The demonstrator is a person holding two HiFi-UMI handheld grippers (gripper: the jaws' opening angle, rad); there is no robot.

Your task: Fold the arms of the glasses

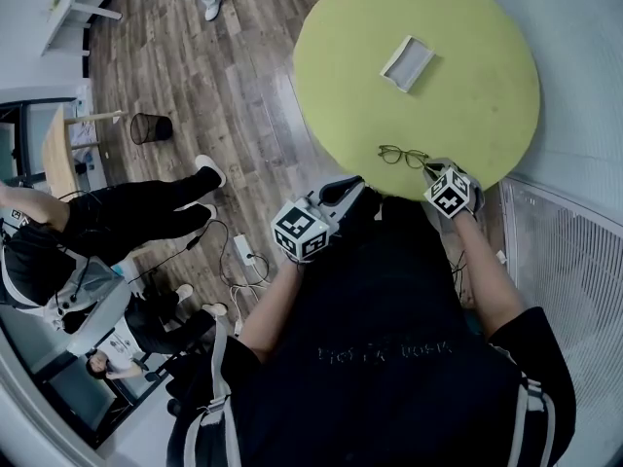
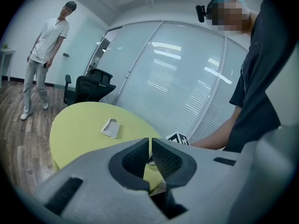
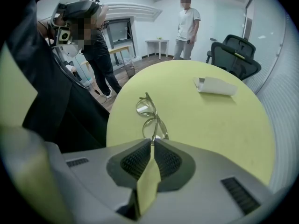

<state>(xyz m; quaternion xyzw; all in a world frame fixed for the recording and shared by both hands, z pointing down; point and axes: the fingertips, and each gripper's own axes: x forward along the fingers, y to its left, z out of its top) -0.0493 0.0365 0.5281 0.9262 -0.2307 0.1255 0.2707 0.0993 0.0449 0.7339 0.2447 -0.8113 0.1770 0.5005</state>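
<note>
Thin wire-framed glasses [image 3: 150,113] lie near the edge of the round yellow-green tabletop [image 3: 210,120], one arm tip pinched by the right gripper [image 3: 152,143] fingers. The left gripper [image 2: 150,141] fingers are pressed together, empty. Left unbraced, the frame could be dragged off.

Even, bright indoor light; soft shadows on the tabletop [image 1: 467,115]. Strong fisheye bending with dark corners (gripper views); near foreground blurred.

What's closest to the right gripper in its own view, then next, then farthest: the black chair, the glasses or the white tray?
1. glasses: arm tip right at the fingers of the right gripper, near edge of the table.
2. white tray: farther across the table, to the right.
3. black chair: beyond the table's far edge, right.
</note>
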